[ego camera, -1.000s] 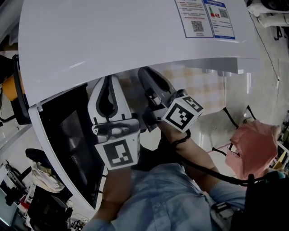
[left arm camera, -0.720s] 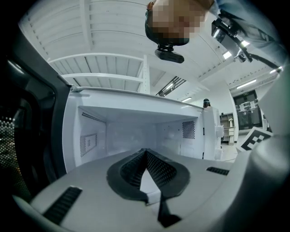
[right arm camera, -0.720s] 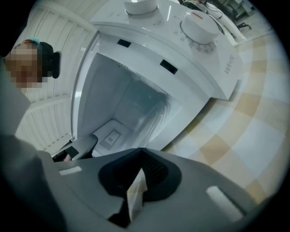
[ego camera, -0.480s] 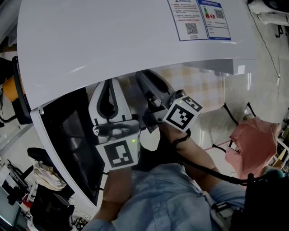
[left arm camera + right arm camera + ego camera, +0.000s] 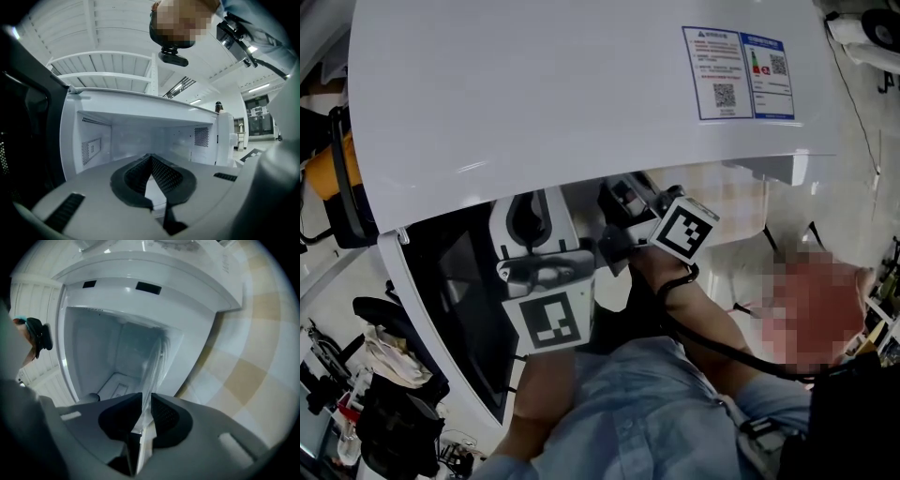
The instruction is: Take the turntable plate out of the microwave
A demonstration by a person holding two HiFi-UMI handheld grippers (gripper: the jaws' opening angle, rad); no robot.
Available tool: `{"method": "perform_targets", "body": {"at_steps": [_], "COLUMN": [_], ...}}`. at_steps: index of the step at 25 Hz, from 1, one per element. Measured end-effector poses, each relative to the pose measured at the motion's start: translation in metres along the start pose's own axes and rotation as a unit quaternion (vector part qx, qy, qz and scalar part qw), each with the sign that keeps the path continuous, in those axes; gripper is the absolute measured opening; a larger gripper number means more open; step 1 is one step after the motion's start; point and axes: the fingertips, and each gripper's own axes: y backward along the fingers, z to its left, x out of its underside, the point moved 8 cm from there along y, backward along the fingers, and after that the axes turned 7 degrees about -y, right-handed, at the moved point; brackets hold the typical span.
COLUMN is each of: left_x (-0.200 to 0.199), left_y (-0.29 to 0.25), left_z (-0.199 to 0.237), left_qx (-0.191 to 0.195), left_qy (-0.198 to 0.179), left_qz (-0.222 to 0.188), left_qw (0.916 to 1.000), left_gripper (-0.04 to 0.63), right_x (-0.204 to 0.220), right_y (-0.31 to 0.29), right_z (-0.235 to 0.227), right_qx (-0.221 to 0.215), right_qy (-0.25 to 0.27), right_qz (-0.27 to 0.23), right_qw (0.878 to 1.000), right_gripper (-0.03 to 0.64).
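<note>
Right gripper [image 5: 146, 395] jaws, just closing, now clamp the rim of the glass turntable plate [image 5: 155, 357], edge-on at frame centre, still inside the open microwave [image 5: 534, 94]; left gripper [image 5: 150, 161] jaws together, empty; grip made, pulling out remains.

Beige-checked surface [image 5: 727, 202] carries the white microwave [image 5: 581, 94], which sits directly on it, door [image 5: 441, 281] open.
</note>
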Motion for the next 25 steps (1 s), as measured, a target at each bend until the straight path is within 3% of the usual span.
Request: {"method": "perform_targets", "body": {"at_steps": [7,18,22,25], "left_x": [-0.001,0.005,0.003,0.001], "left_y": [0.003,0.008,0.006,0.004], "left_z": [0.001,-0.007,-0.008,-0.005], "left_qx": [0.003,0.021,0.022,0.02], "left_qy": [-0.001,0.002,0.0,-0.002], "left_qz": [0.002,0.006,0.004,0.002], "left_qw": [1.0,0.9998,0.9997,0.9998], "left_gripper": [0.008,0.008,0.008,0.008], "right_x": [0.002,0.016,0.013,0.01], "right_y": [0.005,0.033,0.026,0.014], "right_z": [-0.002,-0.009,-0.009,-0.007], "right_qx": [-0.02,-0.007,-0.014,-0.026], "right_qy": [-0.023,-0.013,-0.012,-0.017], "right_qz": [-0.008,-0.004,0.003,0.007], "right_qw": [0.999,1.0,1.0,1.0], "right_gripper": [0.044,0.052,0.127,0.127]}}
